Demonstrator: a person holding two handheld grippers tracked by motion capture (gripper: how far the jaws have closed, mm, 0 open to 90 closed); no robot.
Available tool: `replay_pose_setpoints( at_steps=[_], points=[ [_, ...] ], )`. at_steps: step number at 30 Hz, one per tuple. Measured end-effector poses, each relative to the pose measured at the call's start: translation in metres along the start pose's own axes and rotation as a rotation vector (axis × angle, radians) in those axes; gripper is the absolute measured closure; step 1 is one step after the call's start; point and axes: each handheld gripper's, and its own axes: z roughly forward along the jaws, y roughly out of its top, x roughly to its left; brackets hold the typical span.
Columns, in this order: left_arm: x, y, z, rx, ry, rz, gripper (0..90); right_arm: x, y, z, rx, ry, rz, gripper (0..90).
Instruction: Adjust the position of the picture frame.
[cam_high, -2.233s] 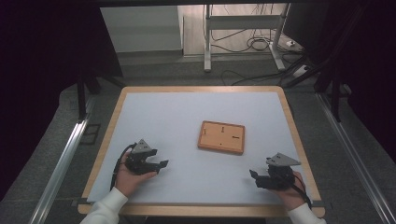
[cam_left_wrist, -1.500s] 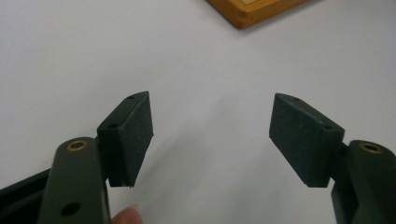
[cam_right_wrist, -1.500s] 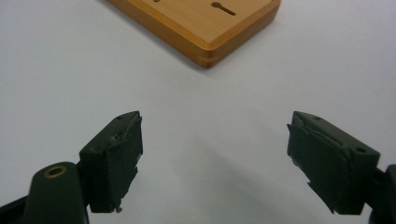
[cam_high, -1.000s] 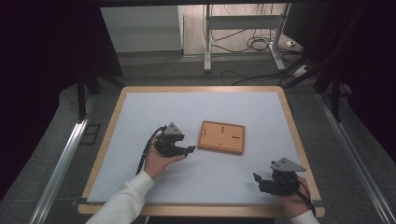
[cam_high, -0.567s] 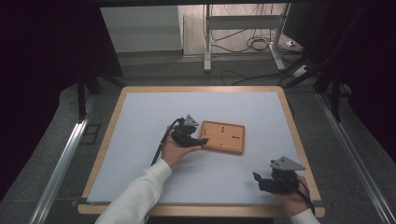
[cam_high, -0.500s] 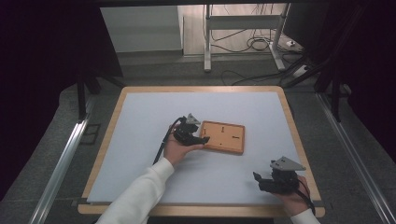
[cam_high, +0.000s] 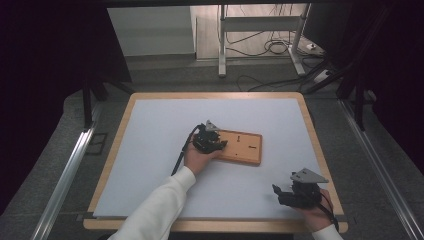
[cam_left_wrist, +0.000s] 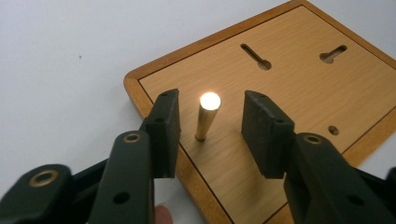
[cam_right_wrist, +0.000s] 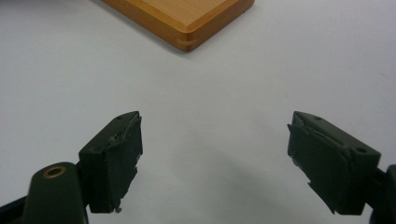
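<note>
While our left gripper (cam_left_wrist: 208, 135) brackets the brass peg (cam_left_wrist: 206, 116) on the wooden board (cam_high: 239, 146) mid-table (cam_high: 150, 150), jaws apart, nothing held, we should centre, then close squarely; right gripper (cam_right_wrist: 215, 161) idles wide open.

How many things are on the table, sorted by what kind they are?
Boards: 1
Pegs: 1
Grippers: 2, left and right
Total: 4
</note>
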Motion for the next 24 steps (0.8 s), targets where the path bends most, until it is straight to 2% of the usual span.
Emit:
replay_pose_setpoints(
  at_steps=[3,9,13,20,24],
  points=[
    [0.000,0.000,0.001,-0.006,0.006,0.001,64.5,0.000,0.000,0.000,-0.002,0.001,0.001,18.2],
    [0.001,0.000,0.001,-0.021,0.017,0.023,82.5,0.000,-0.001,0.001,0.005,-0.002,0.001,18.3],
    [0.002,-0.001,0.000,-0.030,0.010,0.041,84.0,-0.001,0.000,0.001,0.004,-0.008,0.003,18.2],
    [0.003,-0.004,-0.003,-0.061,-0.012,0.038,84.1,-0.001,-0.001,0.002,0.010,-0.008,0.002,18.2],
    [0.004,-0.005,-0.010,-0.072,-0.028,0.034,84.1,-0.002,-0.002,0.001,0.009,-0.011,0.006,18.2]
  ],
)
